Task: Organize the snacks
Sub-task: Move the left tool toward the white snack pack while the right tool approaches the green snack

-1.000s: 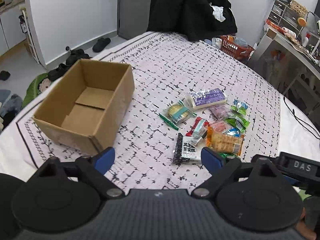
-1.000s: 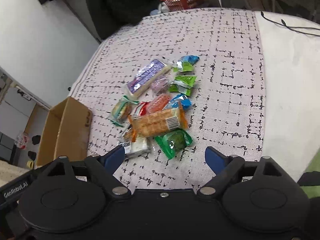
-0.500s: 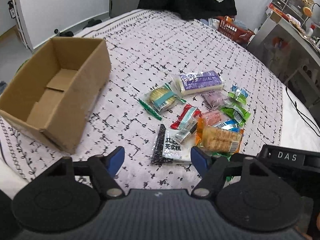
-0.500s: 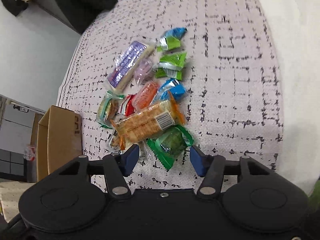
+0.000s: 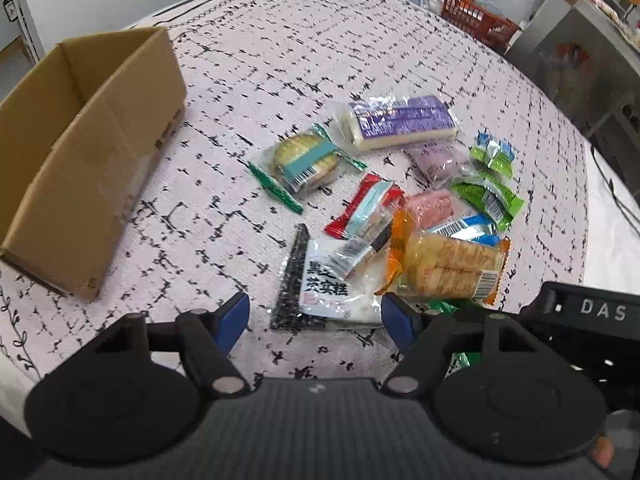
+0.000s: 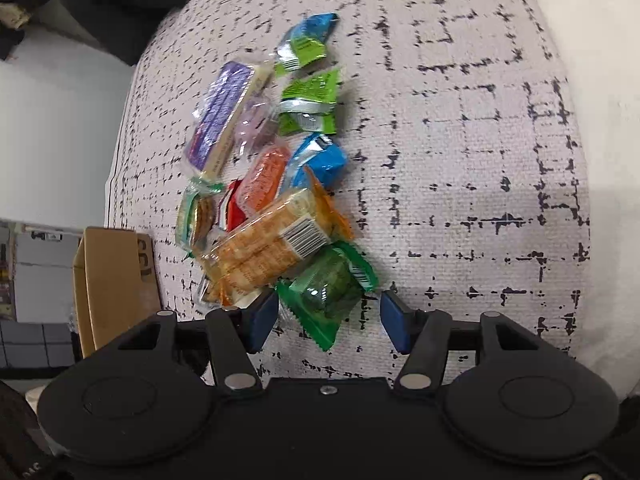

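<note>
A pile of wrapped snacks lies on the checked bedspread [image 5: 248, 80], with an open cardboard box [image 5: 80, 152] to its left. My left gripper [image 5: 316, 320] hangs low over the near edge of the pile. Its jaws are open on either side of a black-and-white packet [image 5: 320, 284] without touching it. In the right wrist view, my right gripper [image 6: 328, 318] is open around a green packet [image 6: 328, 288], and its pads stand clear of the wrapper. Behind that packet lie an orange cracker pack [image 6: 272, 248], a blue packet [image 6: 320, 160] and a purple bar [image 6: 222, 116].
The cardboard box [image 6: 112, 276] has nothing in it. A red basket [image 5: 476, 16] and dark clothes stand beyond the far end of the bed. A shelf unit [image 5: 592, 40] is at the right. A white sheet [image 6: 600, 80] borders the bedspread on the right.
Both grippers have come down and closer to the snack pile, and both sets of jaws have narrowed. The right view has rolled and now frames the green packet.
</note>
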Demonstrator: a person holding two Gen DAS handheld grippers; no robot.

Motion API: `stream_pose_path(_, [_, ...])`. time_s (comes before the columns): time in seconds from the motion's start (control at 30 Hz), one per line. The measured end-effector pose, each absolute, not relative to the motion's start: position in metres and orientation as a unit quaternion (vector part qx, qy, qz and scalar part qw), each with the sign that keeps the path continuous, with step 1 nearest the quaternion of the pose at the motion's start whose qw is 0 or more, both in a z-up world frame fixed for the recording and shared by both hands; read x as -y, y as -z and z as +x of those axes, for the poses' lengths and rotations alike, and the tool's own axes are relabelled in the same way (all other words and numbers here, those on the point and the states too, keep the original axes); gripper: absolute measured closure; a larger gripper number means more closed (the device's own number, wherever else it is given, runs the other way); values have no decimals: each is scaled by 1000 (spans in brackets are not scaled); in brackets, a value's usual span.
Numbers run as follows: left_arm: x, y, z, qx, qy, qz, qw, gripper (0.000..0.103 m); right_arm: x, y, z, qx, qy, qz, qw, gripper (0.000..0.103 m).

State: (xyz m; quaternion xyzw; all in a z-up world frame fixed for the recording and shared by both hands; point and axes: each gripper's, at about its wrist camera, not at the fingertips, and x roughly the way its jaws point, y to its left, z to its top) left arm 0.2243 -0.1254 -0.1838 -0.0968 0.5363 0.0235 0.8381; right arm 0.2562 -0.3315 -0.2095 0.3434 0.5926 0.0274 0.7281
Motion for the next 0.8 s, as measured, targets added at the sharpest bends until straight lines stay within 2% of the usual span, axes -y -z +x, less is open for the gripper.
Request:
stream_pose_path(0.07, [129,189,227,-541,-15,-103,835,28,332,213,257,-595,-26,350,724,48])
stream_pose_path(0.17, [132,196,231,-547,-12,-112,830,26,336,217,256,-596,-32,364,715,64])
stream_pose_path(0.27, [138,201,233,-545,-14,-99,832,22,338,217,255,-592,-34,373,714,71])
stream_pose_path(0.47, [143,209,236,-541,-21,-91,836,18,347,215,252,-578,-19,385,719,73])
stream_pose_path(0.57, [147,212,234,-534,-23,-78,841,17,347,216,252,-582,-23,383,717,70])
stream_pose_path(0.63, [147,213,233,-530,-25,-79,844,18,347,216,253,-584,-19,385,715,60])
stream_pose_path(0.67, [146,213,233,-528,-26,-80,845,18,349,217,253,-585,-13,386,713,49])
stream_pose_path(0.7, [146,214,232,-525,-27,-82,847,18,349,216,254,-583,-8,387,715,45])
stream_pose_path(0.8, [146,214,230,-515,-30,-77,853,21,349,216,255,-576,-2,389,719,38])
